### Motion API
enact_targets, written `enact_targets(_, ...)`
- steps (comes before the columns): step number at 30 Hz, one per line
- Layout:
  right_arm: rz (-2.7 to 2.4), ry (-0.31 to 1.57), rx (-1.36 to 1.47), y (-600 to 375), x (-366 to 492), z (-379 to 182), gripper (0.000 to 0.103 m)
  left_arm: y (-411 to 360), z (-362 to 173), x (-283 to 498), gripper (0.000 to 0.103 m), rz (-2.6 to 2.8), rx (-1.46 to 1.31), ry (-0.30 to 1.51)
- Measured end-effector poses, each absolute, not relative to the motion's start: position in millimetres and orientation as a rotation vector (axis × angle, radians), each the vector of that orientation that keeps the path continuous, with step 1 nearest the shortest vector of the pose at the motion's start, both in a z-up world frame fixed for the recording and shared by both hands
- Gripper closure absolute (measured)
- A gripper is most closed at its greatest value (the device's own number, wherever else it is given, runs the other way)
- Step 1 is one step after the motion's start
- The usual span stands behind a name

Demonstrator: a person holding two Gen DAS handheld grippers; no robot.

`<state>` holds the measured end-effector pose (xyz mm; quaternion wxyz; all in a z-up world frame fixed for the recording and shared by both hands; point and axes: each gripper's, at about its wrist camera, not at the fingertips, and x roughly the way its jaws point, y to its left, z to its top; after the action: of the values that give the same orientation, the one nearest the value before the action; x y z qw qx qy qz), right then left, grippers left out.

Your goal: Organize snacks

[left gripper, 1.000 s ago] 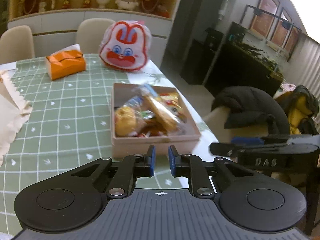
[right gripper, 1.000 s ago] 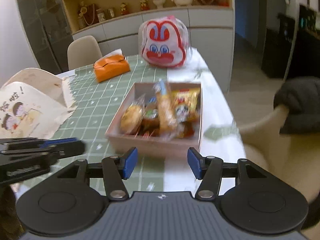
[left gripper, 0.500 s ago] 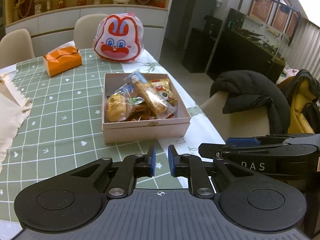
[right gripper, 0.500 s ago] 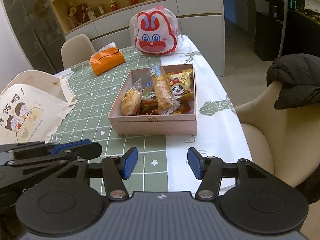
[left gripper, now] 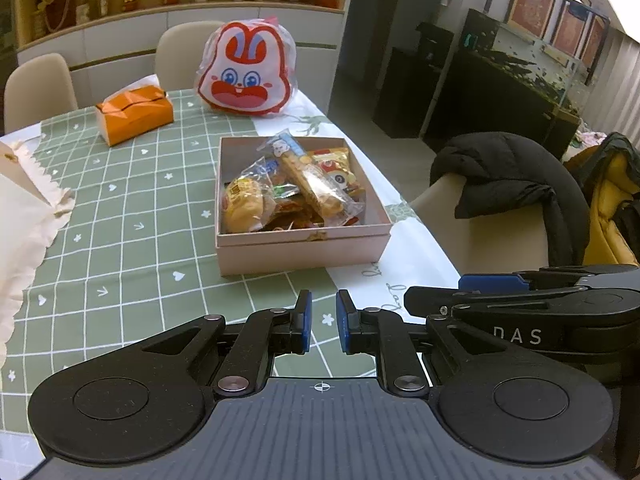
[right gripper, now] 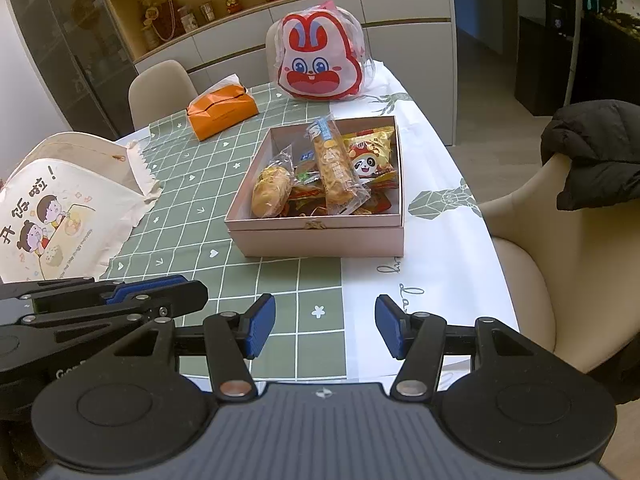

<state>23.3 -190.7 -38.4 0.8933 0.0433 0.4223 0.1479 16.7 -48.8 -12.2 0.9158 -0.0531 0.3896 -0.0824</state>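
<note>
The big table [right gripper: 280,292] with the green checked cloth holds a pink box [right gripper: 320,236] near its right edge, and the snacks [right gripper: 332,168] sit piled inside the box, some leaning on each other. Both tools hang over the near edge of the table, well apart from the box, and neither one has hold of anything. The left gripper [left gripper: 322,320] has its jaws almost together with only a thin gap. The right gripper [right gripper: 325,326] has its jaws about half way open. The long cracker pack [right gripper: 334,168] lies on top of the pile, so a pull on a lower snack could tip it out. A hard push could slide the box toward the table edge. The snacks at the bottom are covered up, so I cannot tell what they are. The cream bag [right gripper: 60,208] is cut off at the left side.
</note>
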Motion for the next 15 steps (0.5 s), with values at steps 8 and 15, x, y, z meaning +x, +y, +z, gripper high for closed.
enact_targets(8, 0.308, 0.873, 0.088, -190.1, 20.8, -35.9, 0.047, -47.6, -8.3, 13.5, 0.086, -0.167, -0.111, 0.794)
enact_targets(15, 0.315, 0.869, 0.086, -188.3, 19.0, -34.7, 0.047, -46.4, -7.9, 13.3, 0.086, -0.166, -0.115, 0.794)
